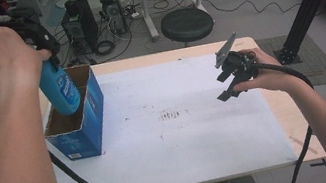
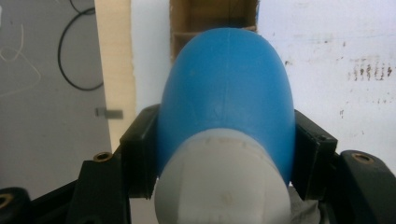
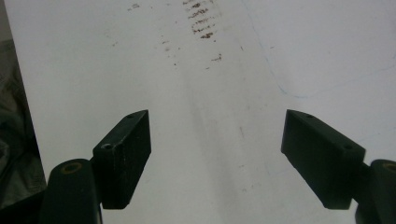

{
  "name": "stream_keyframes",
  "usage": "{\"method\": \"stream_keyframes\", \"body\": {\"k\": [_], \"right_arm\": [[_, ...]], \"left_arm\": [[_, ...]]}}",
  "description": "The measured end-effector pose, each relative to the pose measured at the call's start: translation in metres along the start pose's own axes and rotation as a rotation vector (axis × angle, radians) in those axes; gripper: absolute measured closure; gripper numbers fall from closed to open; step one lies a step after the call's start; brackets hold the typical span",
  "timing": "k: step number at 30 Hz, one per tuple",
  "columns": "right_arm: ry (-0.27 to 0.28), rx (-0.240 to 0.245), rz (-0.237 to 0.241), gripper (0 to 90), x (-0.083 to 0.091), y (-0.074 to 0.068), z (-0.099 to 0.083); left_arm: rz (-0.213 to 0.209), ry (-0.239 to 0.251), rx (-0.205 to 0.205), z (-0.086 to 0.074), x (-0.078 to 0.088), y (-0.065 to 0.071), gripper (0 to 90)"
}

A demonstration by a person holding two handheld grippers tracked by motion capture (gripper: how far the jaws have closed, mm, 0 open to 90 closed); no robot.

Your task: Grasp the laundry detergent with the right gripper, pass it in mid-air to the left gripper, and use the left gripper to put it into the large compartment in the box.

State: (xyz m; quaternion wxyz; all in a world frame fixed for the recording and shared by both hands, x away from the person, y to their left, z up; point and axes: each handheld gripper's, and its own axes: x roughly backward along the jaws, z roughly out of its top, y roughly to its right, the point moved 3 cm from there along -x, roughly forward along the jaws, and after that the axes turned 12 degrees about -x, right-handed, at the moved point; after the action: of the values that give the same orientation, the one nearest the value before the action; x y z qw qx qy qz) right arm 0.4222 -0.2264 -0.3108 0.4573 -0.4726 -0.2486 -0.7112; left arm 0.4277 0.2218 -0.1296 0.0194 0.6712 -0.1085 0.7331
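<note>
While the high view looks down on the white-covered wooden table [image 1: 183, 133], the left gripper [image 1: 46, 59] hangs above the open blue cardboard box [image 1: 87, 130] that stands at the table's left edge. Its jaws are clamped on a blue plastic bottle with a pale cap end [image 1: 60, 92], which tilts with its lower end at the box's opening, over the brown inside. The left hand [image 1: 4, 53] wraps the gripper's handle from above. Well apart, toward the table's right side, the right gripper [image 1: 228, 80] is held above the white sheet by the right hand [image 1: 270, 75]; it carries nothing. A patch of dark smudges [image 1: 173, 115] marks the sheet between the two grippers.

From the left gripper view, the blue bottle [image 2: 229, 93] sits between the two black jaws, whose pads press on its sides, and its pale cap end [image 2: 222, 182] points back toward the camera. Beyond the bottle's rounded end lies the brown inside of the box [image 2: 212, 18].

Along the right gripper view, the jaws stand wide apart with only the smudged white sheet [image 3: 215, 116] beneath them, nothing between them.
</note>
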Motion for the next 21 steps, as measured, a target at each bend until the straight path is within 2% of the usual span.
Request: {"method": "stream_keyframes", "body": {"k": [4,13,15,17,18,21], "right_arm": [[0.005,-0.003,-0.005,24.4,0.003,0.001,-0.002],[-0.003,-0.009,-0.013,24.6,0.002,0.004,-0.007],[-0.005,-0.012,-0.014,24.6,0.002,0.005,-0.008],[-0.005,-0.011,-0.015,24.6,0.001,0.005,-0.008],[-0.007,-0.015,-0.015,24.6,0.001,0.005,-0.009],[-0.008,-0.015,-0.015,24.6,0.000,0.006,-0.009]], "left_arm": [[-0.003,-0.005,0.020,-0.002,-0.008,-0.007,38.6],[0.003,-0.019,0.030,-0.003,-0.028,-0.012,38.5],[-0.008,-0.026,0.031,-0.004,-0.037,-0.013,38.6],[-0.010,-0.026,0.031,-0.004,-0.040,-0.013,38.5],[-0.018,-0.036,0.033,-0.003,-0.048,-0.012,38.5],[-0.015,-0.038,0.035,-0.003,-0.056,-0.012,38.5]]}}
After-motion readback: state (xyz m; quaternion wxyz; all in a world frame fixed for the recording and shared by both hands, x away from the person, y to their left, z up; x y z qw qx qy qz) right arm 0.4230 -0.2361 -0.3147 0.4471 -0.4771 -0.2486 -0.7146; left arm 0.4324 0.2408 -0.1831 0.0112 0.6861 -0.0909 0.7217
